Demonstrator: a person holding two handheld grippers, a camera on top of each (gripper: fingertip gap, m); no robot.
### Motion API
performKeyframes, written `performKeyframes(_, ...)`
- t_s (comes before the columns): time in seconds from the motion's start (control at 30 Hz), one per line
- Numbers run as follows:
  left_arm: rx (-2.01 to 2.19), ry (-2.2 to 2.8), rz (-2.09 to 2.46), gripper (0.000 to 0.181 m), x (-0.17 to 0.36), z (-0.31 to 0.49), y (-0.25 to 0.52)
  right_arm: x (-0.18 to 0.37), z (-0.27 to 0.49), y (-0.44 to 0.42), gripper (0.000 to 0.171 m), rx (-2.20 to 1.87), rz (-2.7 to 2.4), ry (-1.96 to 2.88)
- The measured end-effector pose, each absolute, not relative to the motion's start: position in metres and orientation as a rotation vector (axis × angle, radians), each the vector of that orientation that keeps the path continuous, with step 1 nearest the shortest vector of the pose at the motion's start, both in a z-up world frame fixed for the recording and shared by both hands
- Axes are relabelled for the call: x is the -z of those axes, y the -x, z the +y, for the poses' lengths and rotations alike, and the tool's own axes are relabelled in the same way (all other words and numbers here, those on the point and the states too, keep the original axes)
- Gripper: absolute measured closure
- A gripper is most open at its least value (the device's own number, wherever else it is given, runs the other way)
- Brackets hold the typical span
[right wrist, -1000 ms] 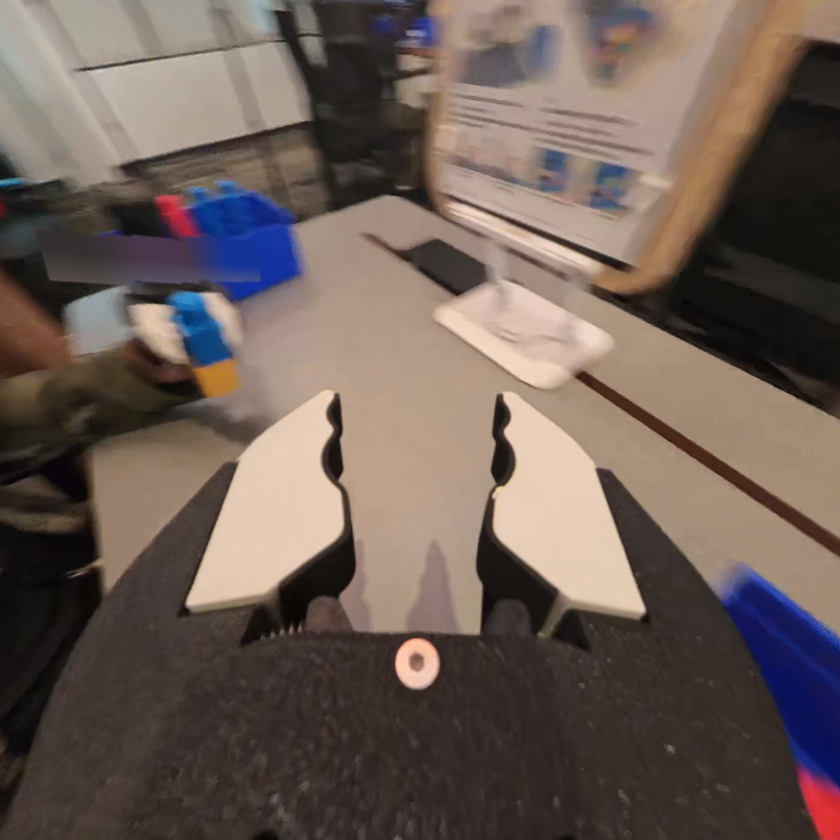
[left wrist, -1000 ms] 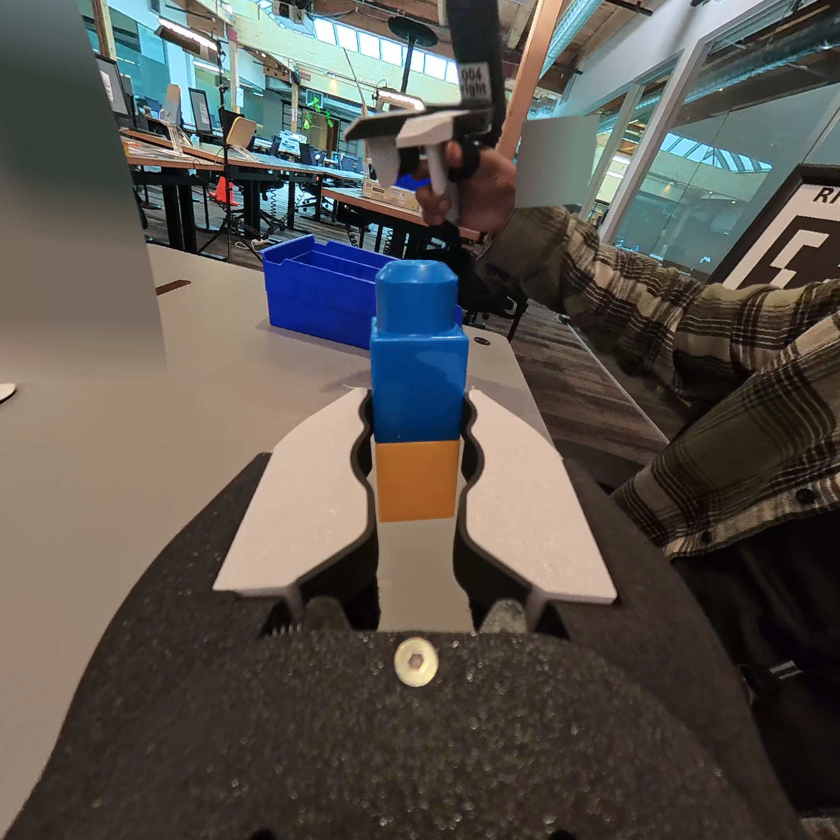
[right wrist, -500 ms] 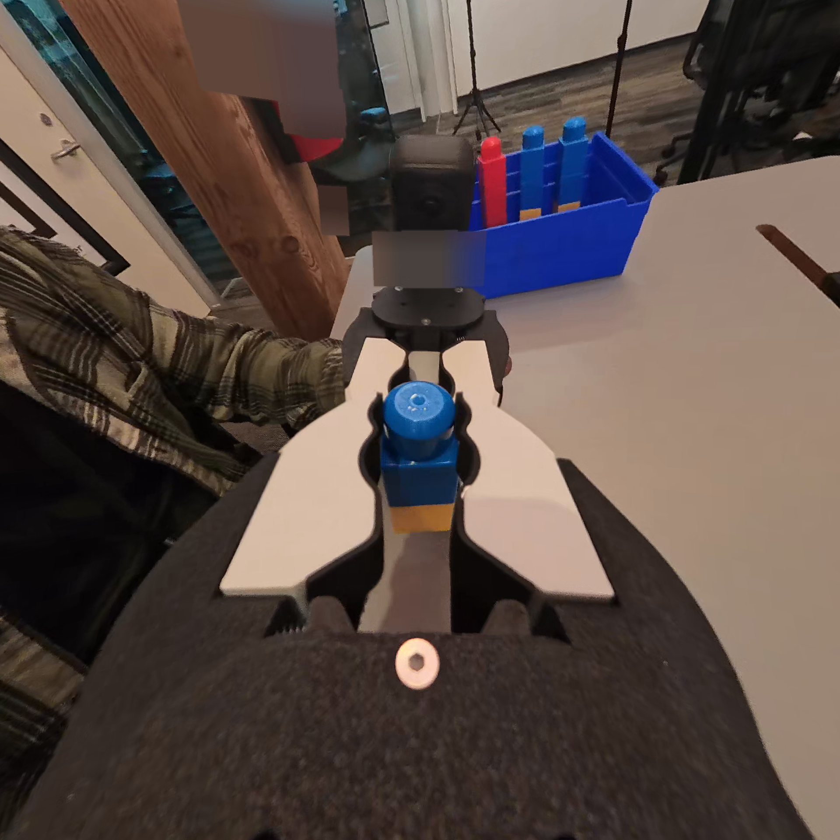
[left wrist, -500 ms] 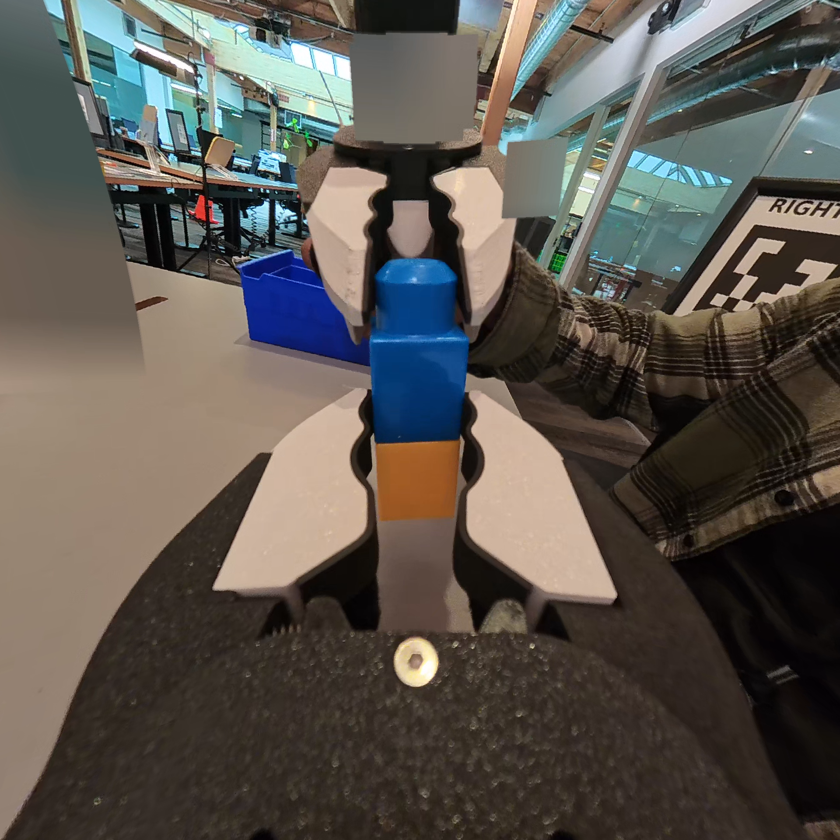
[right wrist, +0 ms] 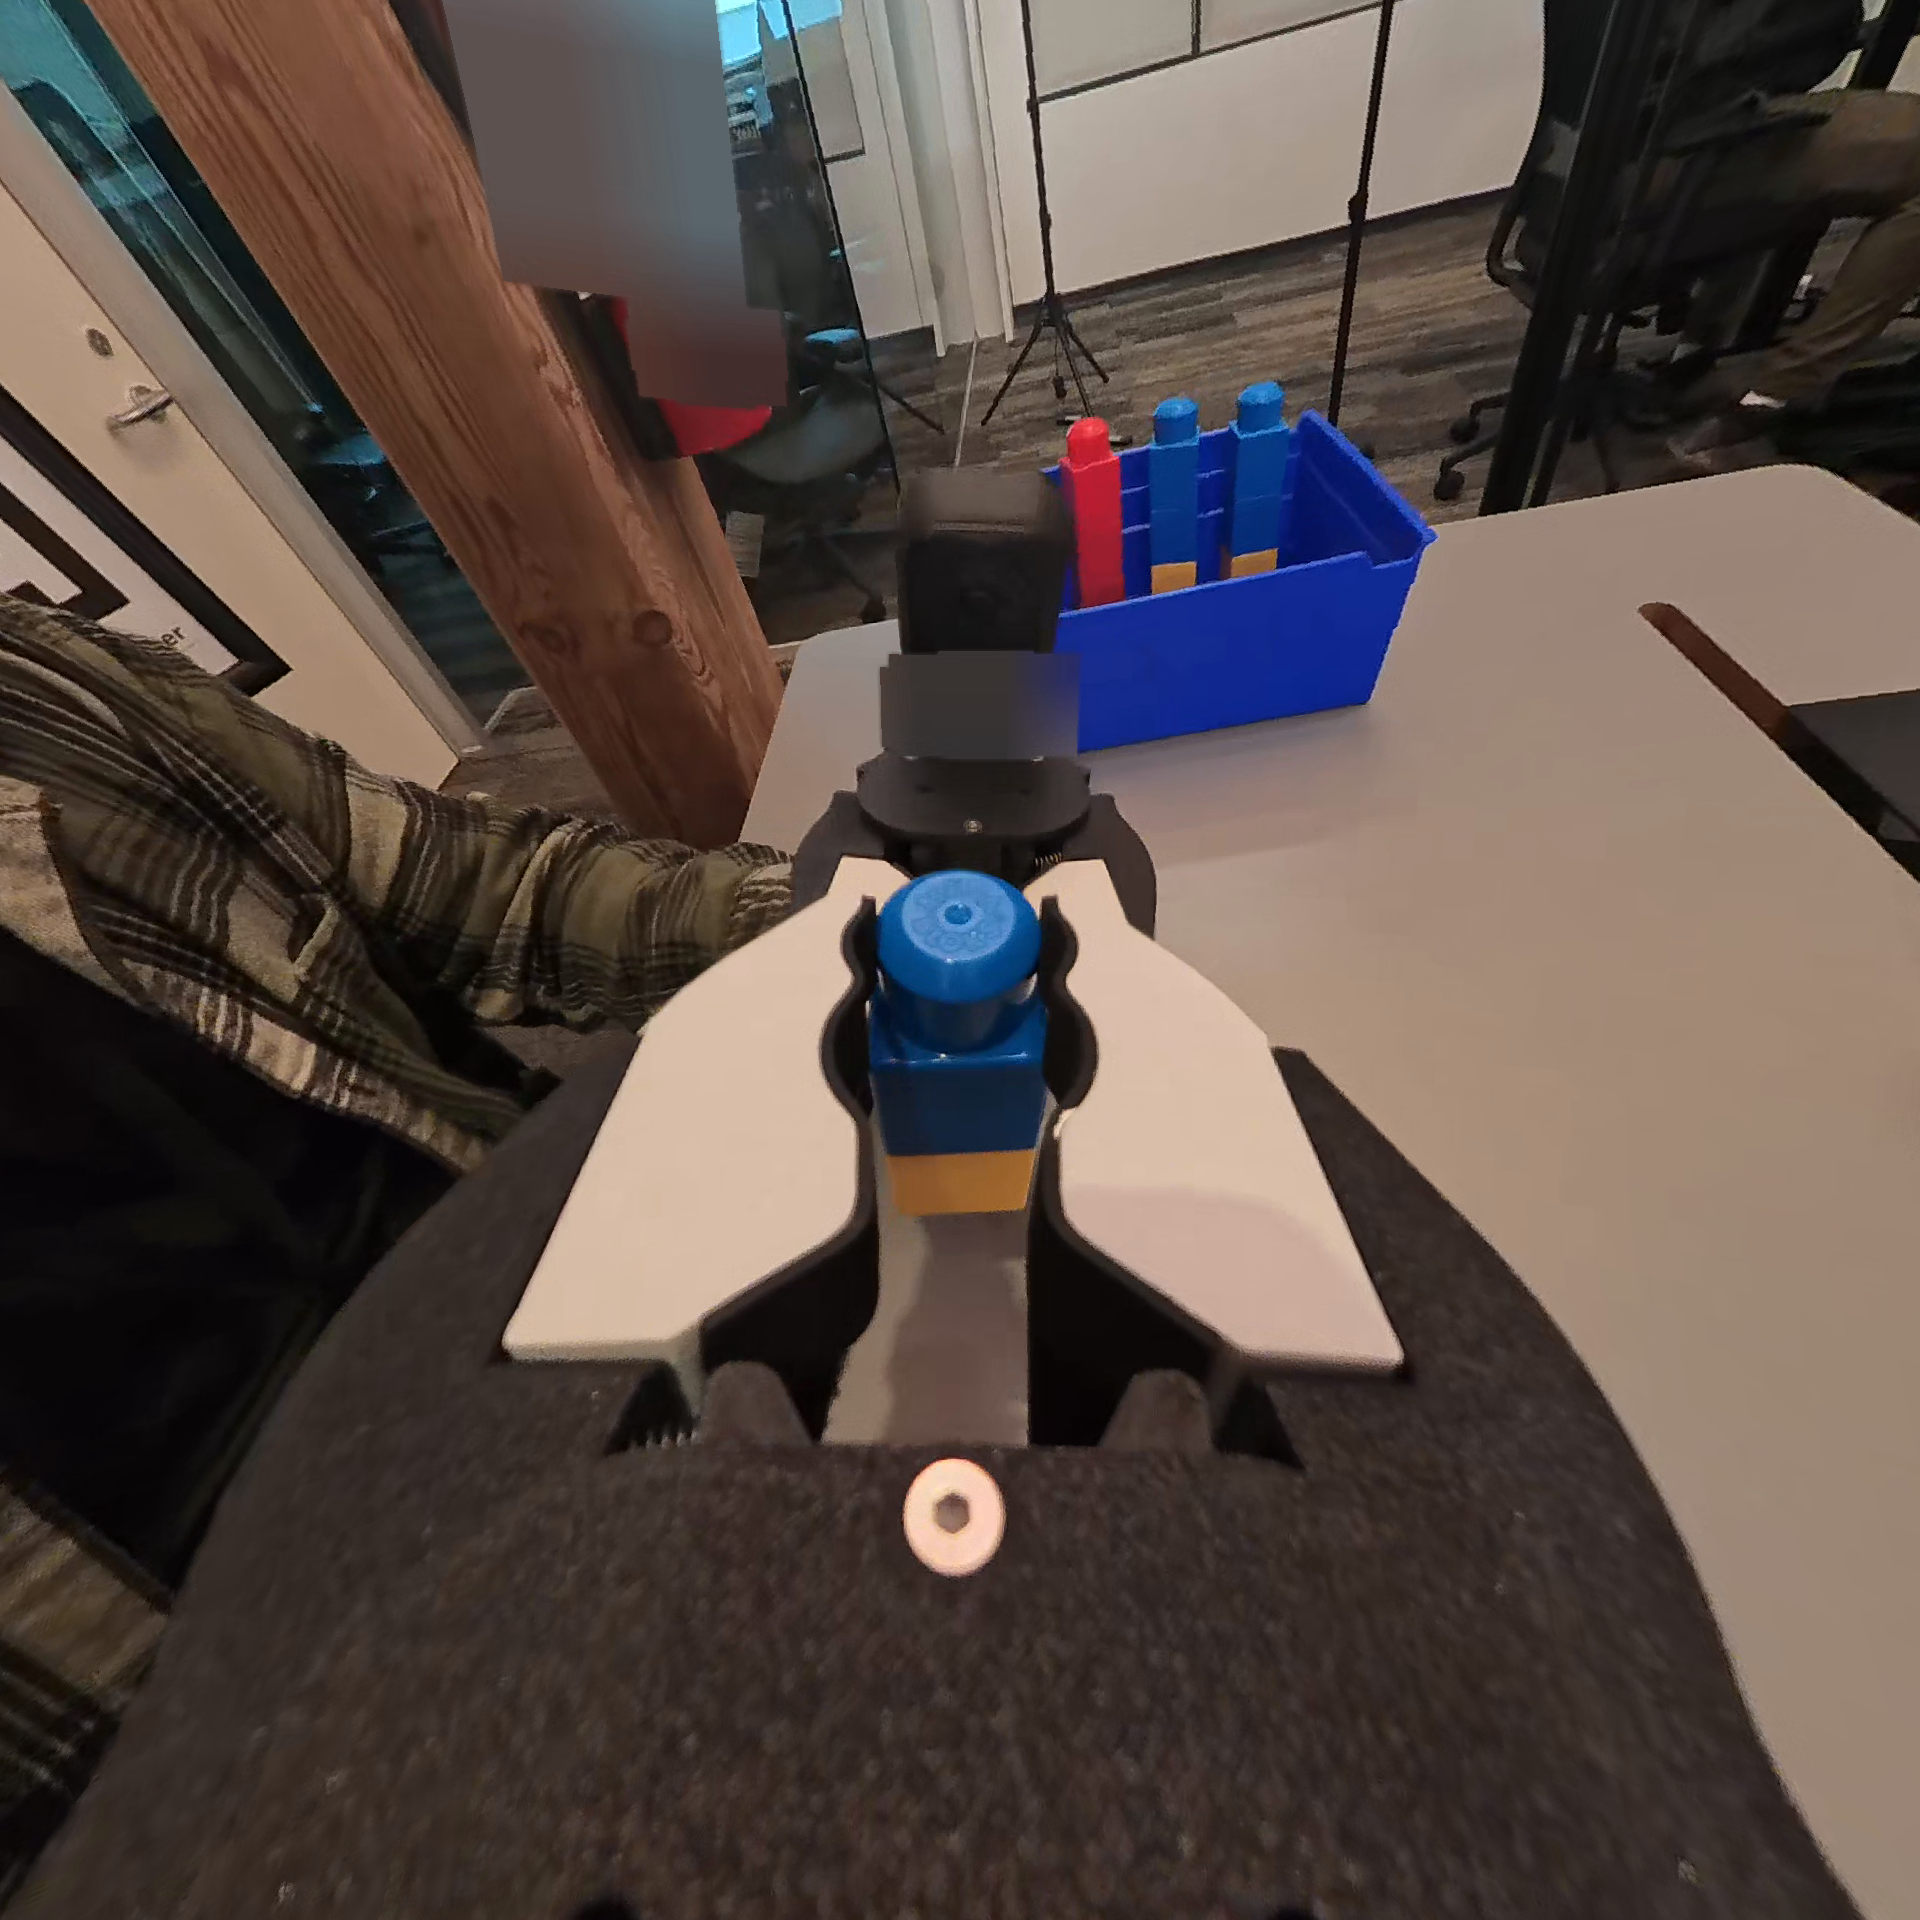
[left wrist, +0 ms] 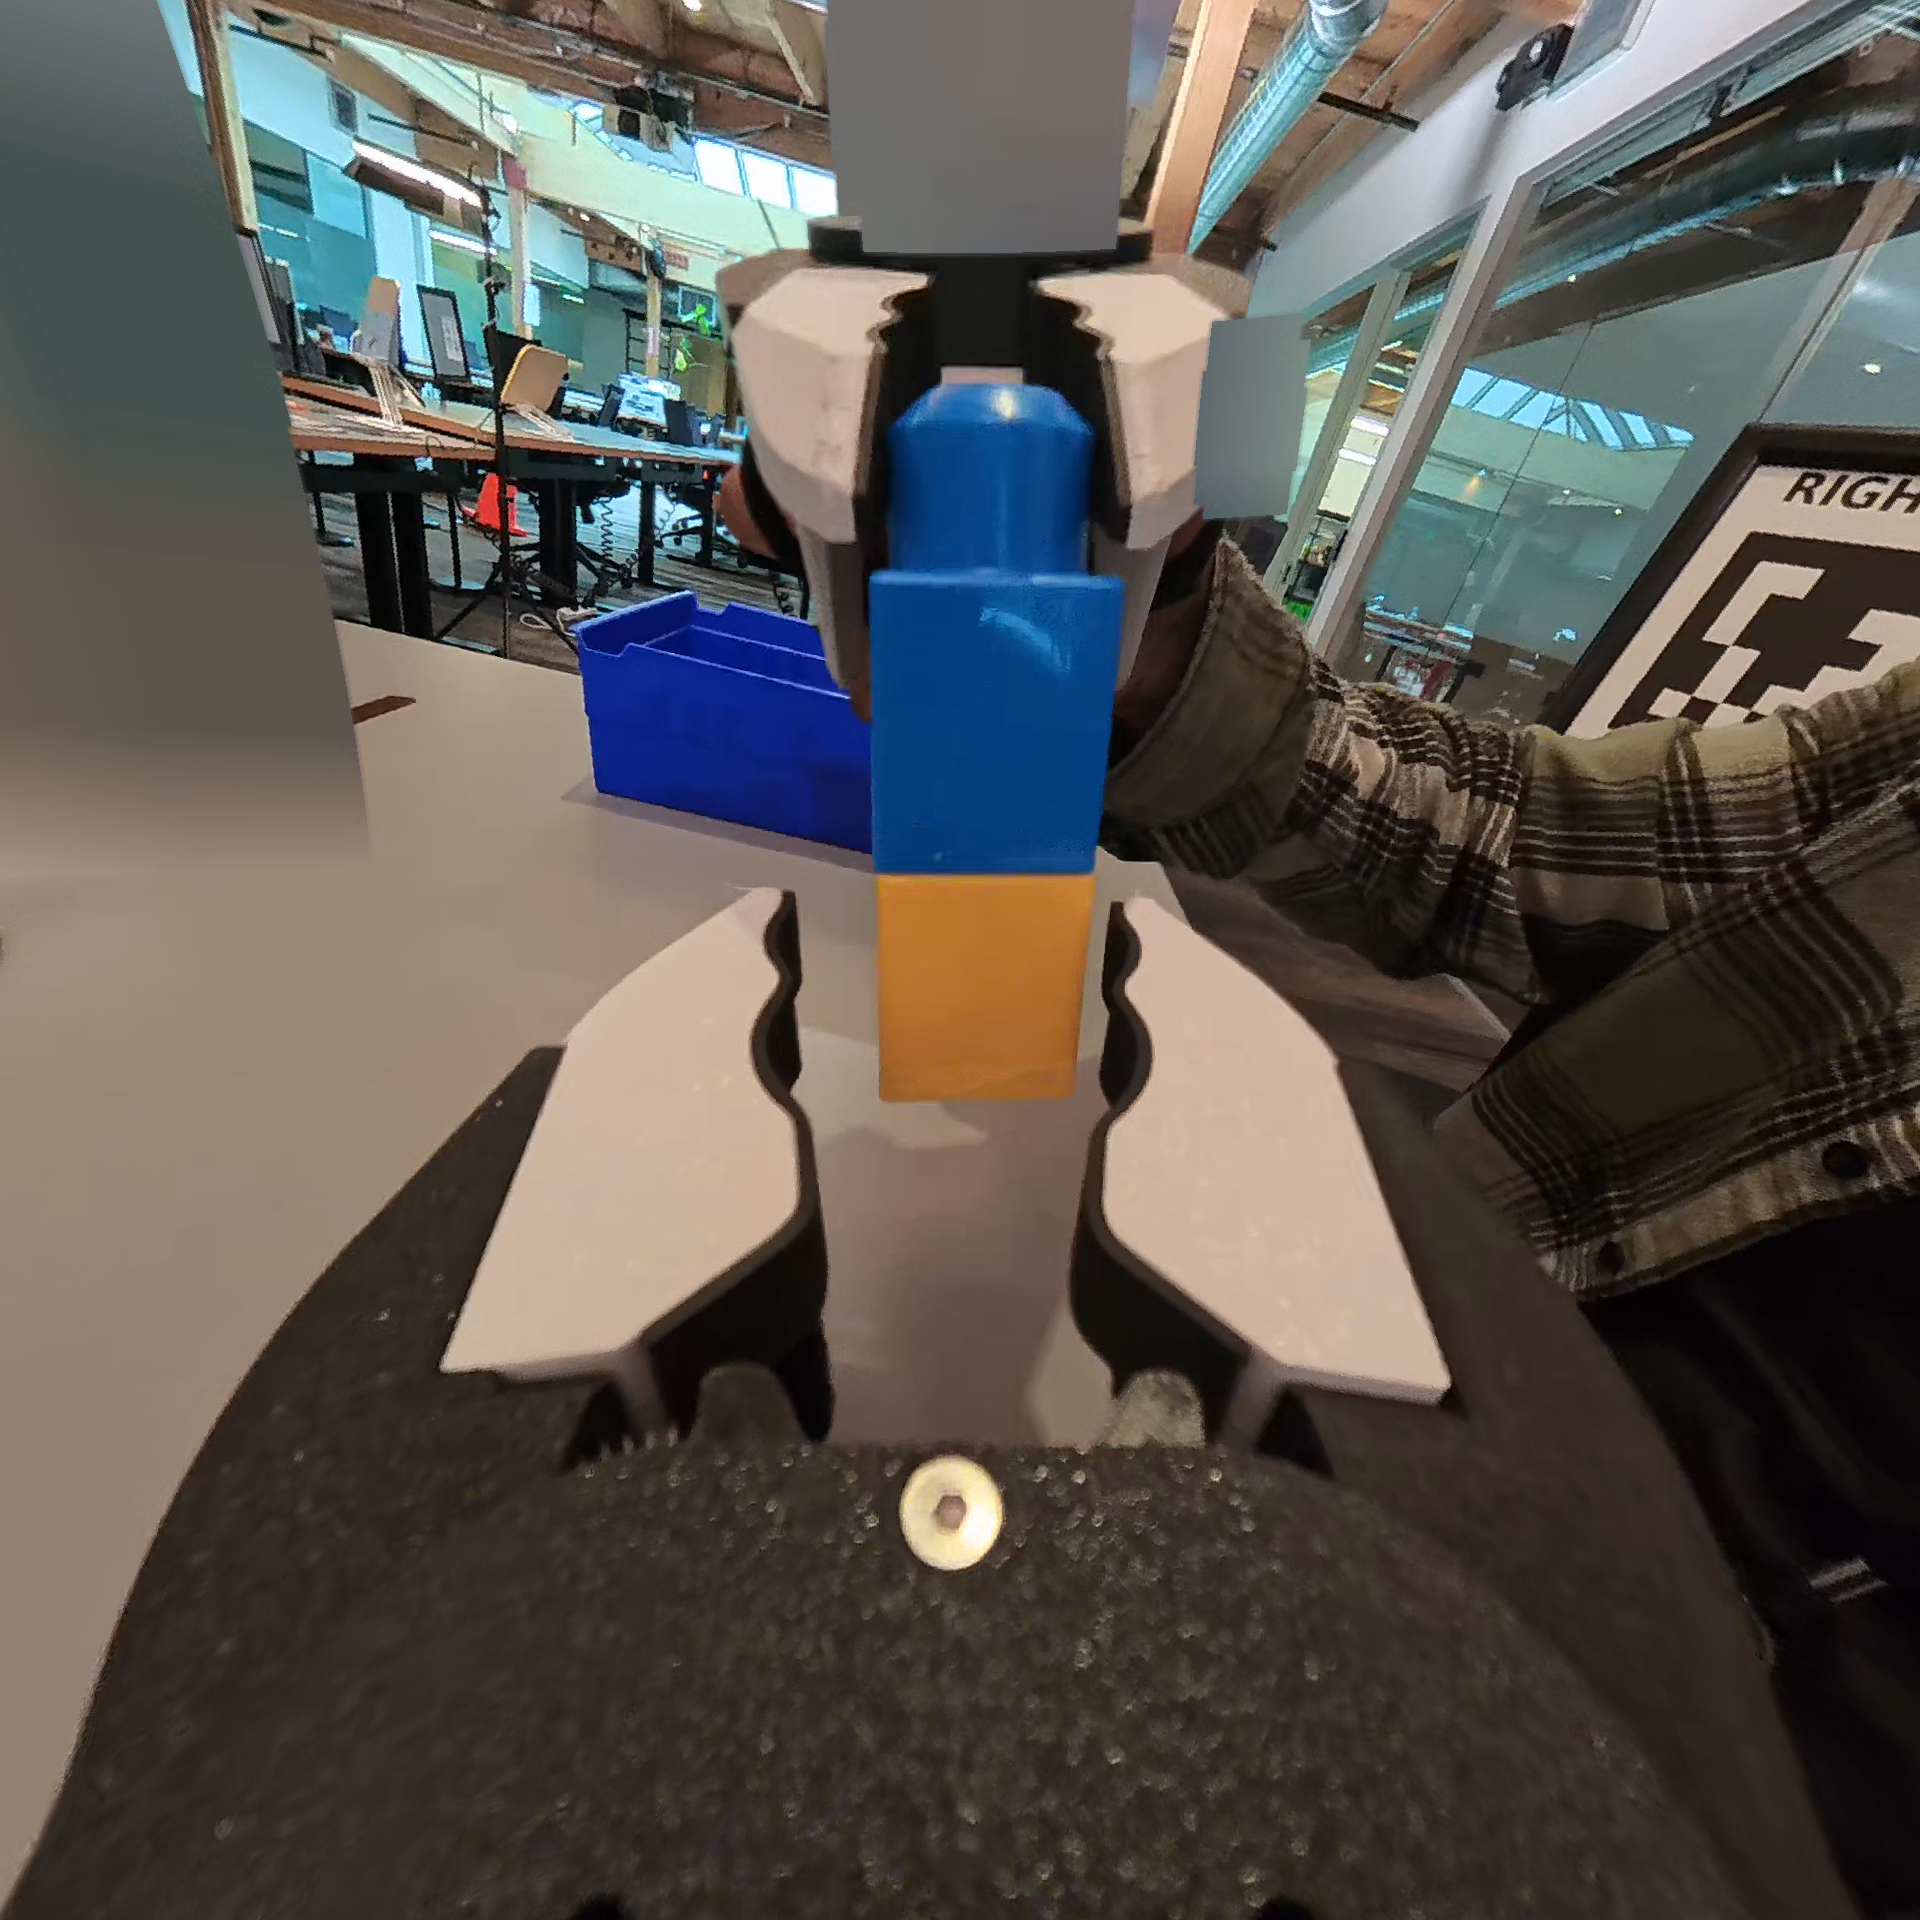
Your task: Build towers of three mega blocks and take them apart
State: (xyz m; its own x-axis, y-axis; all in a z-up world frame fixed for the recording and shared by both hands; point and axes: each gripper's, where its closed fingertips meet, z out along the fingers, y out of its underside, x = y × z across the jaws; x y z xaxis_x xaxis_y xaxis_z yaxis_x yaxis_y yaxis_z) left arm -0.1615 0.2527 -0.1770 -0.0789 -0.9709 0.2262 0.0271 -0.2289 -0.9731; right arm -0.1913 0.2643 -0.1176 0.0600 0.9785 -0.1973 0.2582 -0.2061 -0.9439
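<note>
- The left gripper [left wrist: 951, 1023] has its two white fingers [left wrist: 665, 1132] spread apart, with a gap on each side of the orange plastic block [left wrist: 982, 987] that hangs between their tips; no contact shows there.
- That orange block is pressed onto the bottom of a blue plastic mega block [left wrist: 987, 717] with a round stud on top, the two forming a short upright stack above the grey table [left wrist: 260, 997].
- The right gripper [right wrist: 951, 1049] is clamped on the blue block, its white fingers [right wrist: 1164, 1101] pressed against both sides of it; in the left wrist view it reaches in from the far side [left wrist: 977, 488] around the stud.
- In the right wrist view a blue plastic bin [right wrist: 1247, 634] stands far right on the table, holding a red tower [right wrist: 1091, 509] and two blue towers with orange bases [right wrist: 1174, 499], all upright.
- In the left wrist view another blue bin [left wrist: 717, 717] sits on the table just behind the stack.
- A green plaid sleeve [left wrist: 1507, 883] reaches in from the right of that view.
</note>
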Motion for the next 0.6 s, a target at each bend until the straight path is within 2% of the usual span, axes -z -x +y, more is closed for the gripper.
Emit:
performKeyframes(0.07,1.447,1.319,1.17,0.145,0.182,0.247,0.159,0.121,0.263,0.193,0.142,-1.204,-1.273,1.578)
performKeyframes(0.2,1.4,1.34,1.177,0.146,0.184,0.246,0.157,0.119,0.263,0.191,0.143,-1.209,-1.258,1.586)
performKeyframes(0.3,1.248,1.432,1.27,0.146,0.207,0.246,0.151,0.064,0.276,0.163,0.142,-1.326,-1.006,1.445)
performKeyframes(0.43,1.336,1.367,1.196,0.146,0.19,0.241,0.153,0.023,0.31,0.069,0.143,-0.985,-0.806,1.455)
performKeyframes(0.6,1.343,1.313,1.185,0.146,0.18,0.239,0.161,0.052,0.338,-0.132,0.142,-0.39,-0.51,1.741)
